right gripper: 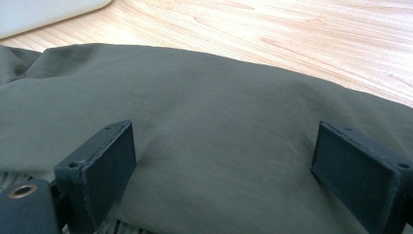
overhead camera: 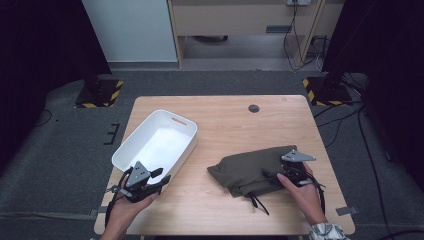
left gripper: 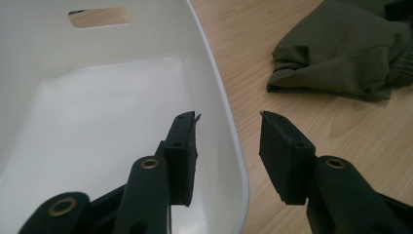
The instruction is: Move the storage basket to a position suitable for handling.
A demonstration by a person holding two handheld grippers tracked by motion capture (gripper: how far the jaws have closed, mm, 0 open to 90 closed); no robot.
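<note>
The white bin stands empty at the table's left, so the packing looks hardly begun. The folded olive garment lies beside it, the right gripper wide open over the cloth, gripping nothing; the left gripper straddles the bin's near rim, part open

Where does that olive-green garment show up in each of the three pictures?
High view: the olive-green garment lies right of centre on the table.
Left gripper view: upper right corner, beyond the claw.
Right gripper view: spread across the picture's middle and bottom.
Shared landmark: the white bin.
</note>
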